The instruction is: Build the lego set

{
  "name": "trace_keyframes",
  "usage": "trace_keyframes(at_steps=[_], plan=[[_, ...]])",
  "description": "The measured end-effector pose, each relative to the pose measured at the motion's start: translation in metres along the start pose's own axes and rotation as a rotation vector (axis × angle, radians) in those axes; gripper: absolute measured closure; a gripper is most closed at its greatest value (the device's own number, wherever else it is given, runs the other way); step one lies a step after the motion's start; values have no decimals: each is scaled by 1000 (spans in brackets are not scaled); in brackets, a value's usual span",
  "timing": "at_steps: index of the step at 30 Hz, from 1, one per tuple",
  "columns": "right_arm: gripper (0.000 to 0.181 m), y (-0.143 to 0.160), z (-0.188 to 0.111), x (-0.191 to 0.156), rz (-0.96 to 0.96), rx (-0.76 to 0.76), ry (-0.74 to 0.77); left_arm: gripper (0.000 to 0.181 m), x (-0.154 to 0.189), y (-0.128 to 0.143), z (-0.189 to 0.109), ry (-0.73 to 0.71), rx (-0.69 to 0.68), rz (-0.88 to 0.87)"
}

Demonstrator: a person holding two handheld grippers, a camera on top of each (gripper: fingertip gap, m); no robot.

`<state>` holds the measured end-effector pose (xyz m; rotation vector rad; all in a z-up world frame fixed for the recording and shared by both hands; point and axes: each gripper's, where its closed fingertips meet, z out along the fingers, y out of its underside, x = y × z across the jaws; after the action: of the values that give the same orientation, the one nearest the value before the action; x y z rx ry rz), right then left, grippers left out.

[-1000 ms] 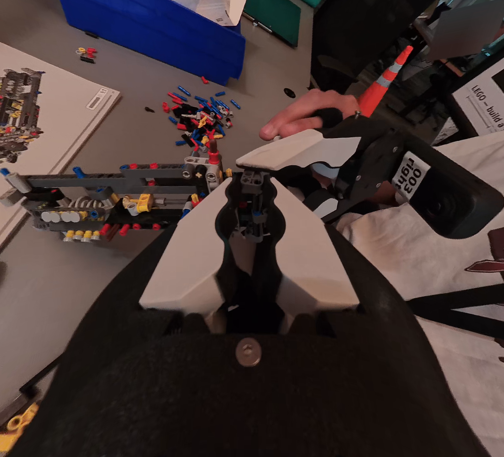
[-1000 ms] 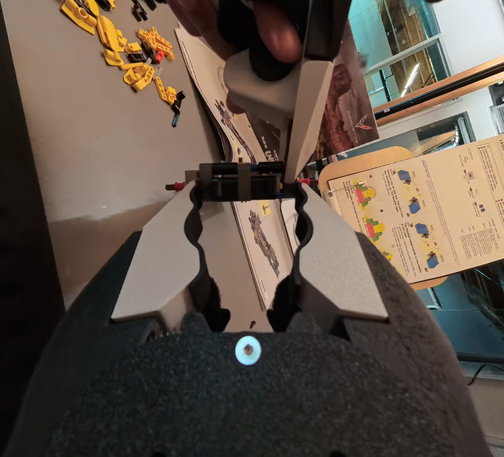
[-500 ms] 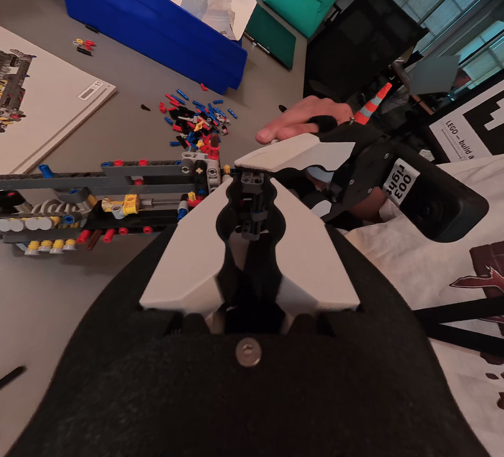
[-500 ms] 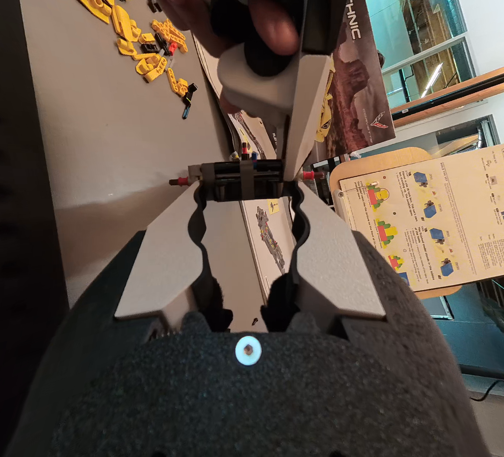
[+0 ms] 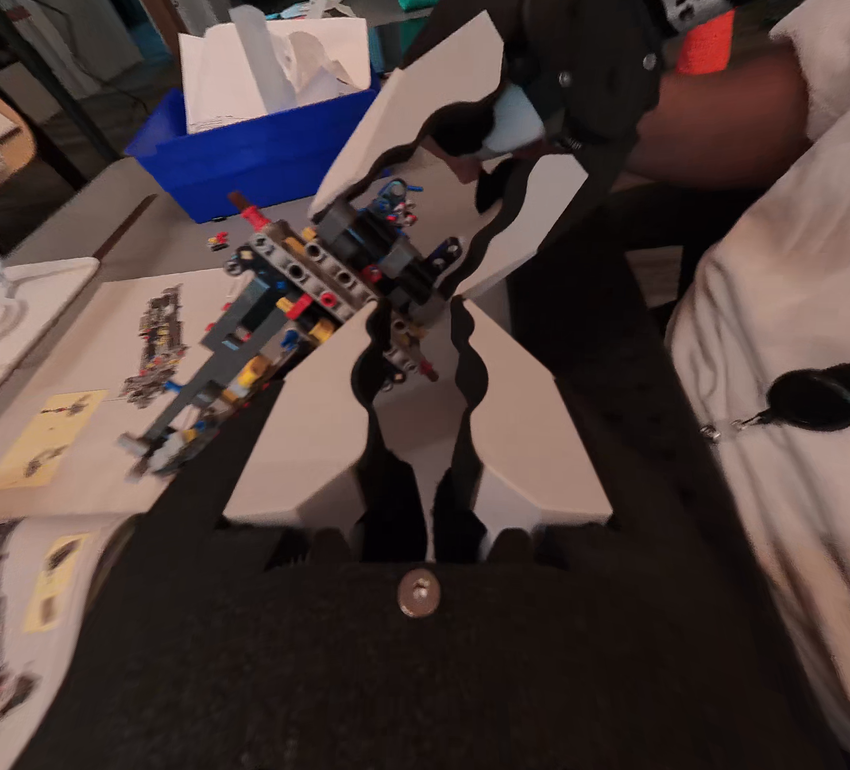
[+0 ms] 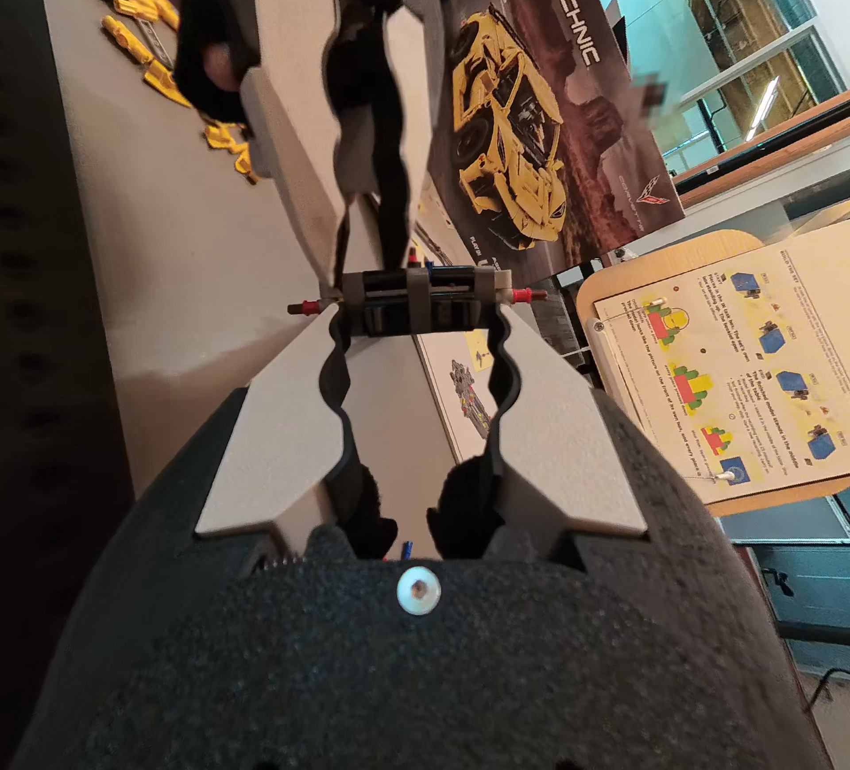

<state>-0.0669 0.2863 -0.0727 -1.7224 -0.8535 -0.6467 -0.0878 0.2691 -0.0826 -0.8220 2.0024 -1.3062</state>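
both grippers, left (image 5: 416,311) and right (image 6: 416,311), clamp the tilted lego assembly (image 5: 322,283) aloft.

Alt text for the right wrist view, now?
The right tongs clamp a dark grey and black lego assembly by its ends, above the grey table. The left tongs reach down to it. Yellow pieces and the set's box lie behind.

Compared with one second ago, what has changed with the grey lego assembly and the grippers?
The long grey lego assembly swung from lying level to tilted, far end toward the instruction booklet. Both the left gripper and right gripper stay shut on it.
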Motion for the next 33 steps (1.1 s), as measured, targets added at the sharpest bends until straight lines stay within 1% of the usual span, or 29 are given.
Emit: trace_keyframes(at_steps=[2, 4, 7, 8, 11, 14, 16, 23, 26, 30, 32, 33], plan=[[121, 0, 2, 0, 4, -13, -5, 157, 6, -3, 6, 65, 30, -110], [121, -1, 2, 1, 23, 11, -9, 160, 6, -7, 7, 124, 76, -217], [120, 5, 4, -1, 21, -11, -6, 166, 4, -4, 11, 138, 103, -292], [120, 6, 4, -2, 10, -19, -6, 172, 2, -2, 13, 137, 105, -327], [119, 5, 5, -2, 7, -34, 11, 174, 2, -2, 15, 189, 126, -433], [112, -2, 6, -2, -27, -35, 29, 174, 5, 1, 20, 197, 98, -447], [118, -2, 8, -3, -41, -54, 35, 174, 4, 0, 19, 195, 100, -450], [120, -4, 11, -5, -2, -33, 41, 174, 3, 1, 16, 210, 114, -471], [120, -7, 10, -5, 37, -11, 35, 174, 5, 0, 15, 226, 131, -480], [119, -3, 12, -7, 100, -28, 8, 173, 4, 2, 15, 237, 119, -481], [119, -8, 3, -6, 160, 20, -44, 173, 8, -2, 12, 262, 137, -486], [114, -8, -2, -4, 209, 31, -73, 173, 9, -2, 11, 261, 140, -475]])
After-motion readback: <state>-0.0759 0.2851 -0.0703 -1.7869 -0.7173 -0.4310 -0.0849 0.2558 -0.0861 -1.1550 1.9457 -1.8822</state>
